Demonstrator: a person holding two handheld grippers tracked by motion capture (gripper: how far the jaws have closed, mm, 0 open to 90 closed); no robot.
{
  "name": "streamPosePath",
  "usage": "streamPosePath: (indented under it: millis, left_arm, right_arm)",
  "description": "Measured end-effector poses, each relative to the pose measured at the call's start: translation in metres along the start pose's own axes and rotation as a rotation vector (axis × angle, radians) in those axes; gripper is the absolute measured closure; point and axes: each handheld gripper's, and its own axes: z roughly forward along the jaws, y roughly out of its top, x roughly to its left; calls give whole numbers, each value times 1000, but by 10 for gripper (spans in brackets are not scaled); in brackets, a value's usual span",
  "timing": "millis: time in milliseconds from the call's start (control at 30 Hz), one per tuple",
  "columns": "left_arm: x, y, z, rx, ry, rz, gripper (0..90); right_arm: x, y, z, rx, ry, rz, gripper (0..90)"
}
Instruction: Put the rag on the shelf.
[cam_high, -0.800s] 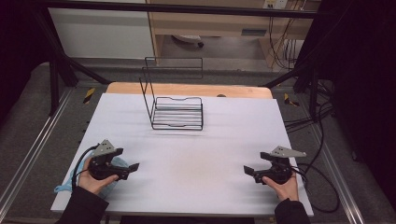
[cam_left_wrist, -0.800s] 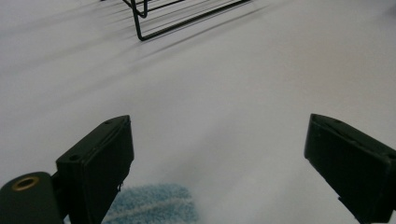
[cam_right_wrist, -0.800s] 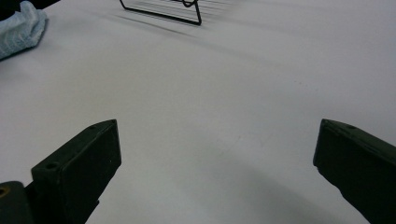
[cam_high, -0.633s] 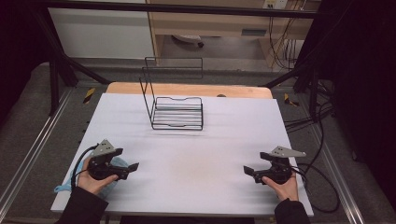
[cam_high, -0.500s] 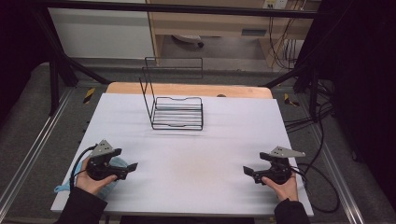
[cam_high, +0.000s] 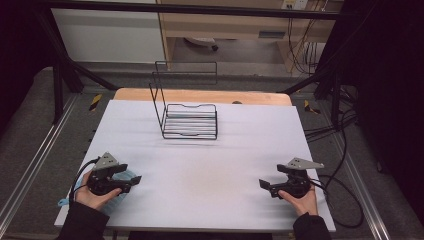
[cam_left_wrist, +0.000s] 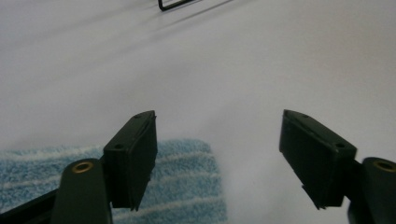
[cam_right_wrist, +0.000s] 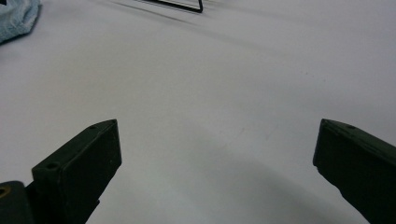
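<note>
- The black wire rack (cam_high: 187, 117) stands in the upper middle of the high view, on the far part of the white table (cam_high: 210, 165); thin rods form a low basket with a taller wire frame rising at its back left. Between its rods I see just the white surface.
- The table top is smooth, matte and pale, with a strip of light wood along its far edge at the top of the high view.
- A light blue cloth (cam_left_wrist: 187, 182) lies at the lower left of the left gripper view: soft, terry-like, with paler stripes across it. In the high view it peeks out under the left hand at the lower left.
- The left gripper (cam_left_wrist: 219, 161) hangs just above that cloth with its jaws spread apart and nothing between them; the left-hand jaw is over the cloth's edge, the other over bare table. Whether a jaw touches the cloth I cannot tell.
- The right gripper (cam_right_wrist: 217, 175) sits at the lower right of the high view, jaws wide and released, holding nothing, over bare table well apart from the cloth and the rack.
</note>
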Motion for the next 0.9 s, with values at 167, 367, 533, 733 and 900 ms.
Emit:
streamPosePath:
  millis: [167,367,533,733,900]
  left_arm:
    - [1,-2,2,42,9,0,367]
    - [0,-4,8,88,33,15,482]
    - [2,-6,14,110,64,6,557]
    - [-1,-7,23,152,102,20,592]
    - [-1,-6,24,163,127,18,647]
  right_arm:
    - [1,0,1,11,-1,3,16]
    - [0,0,1,15,-1,-2,16]
    - [0,0,2,15,-4,-3,16]
    - [0,0,3,17,-5,-3,17]
    - [0,0,3,18,-5,-3,17]
